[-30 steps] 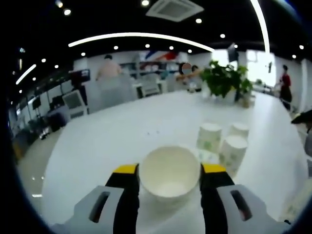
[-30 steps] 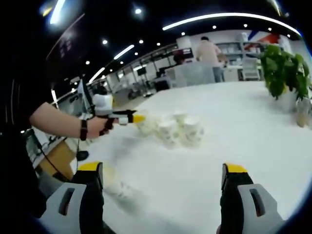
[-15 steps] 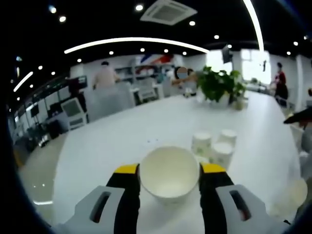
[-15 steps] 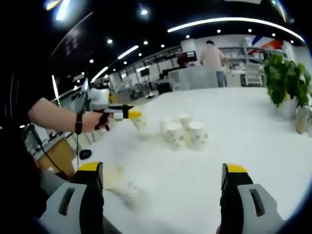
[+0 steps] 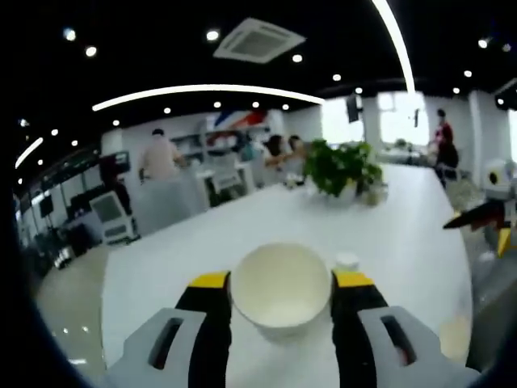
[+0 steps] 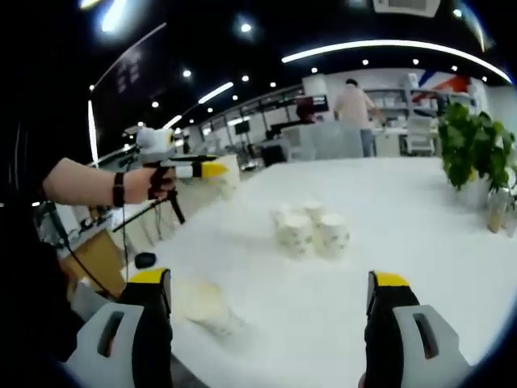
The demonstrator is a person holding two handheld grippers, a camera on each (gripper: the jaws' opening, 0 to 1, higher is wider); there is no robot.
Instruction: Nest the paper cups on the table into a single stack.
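Left gripper view: left gripper (image 5: 280, 284) clamped on paper cup (image 5: 280, 286) (mouth toward camera).
Right gripper (image 6: 271, 291): jaws apart, holding nothing, above table (image 6: 420, 242).
Cup cluster (image 6: 311, 229): standing on table.

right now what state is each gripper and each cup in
left gripper: shut on a paper cup, raised off the table
held cup: upright, mouth open, empty
right gripper: open, holding nothing
cluster of cups: upright on the table, close together, not stacked
cup lying near the table edge: on its side, blurred
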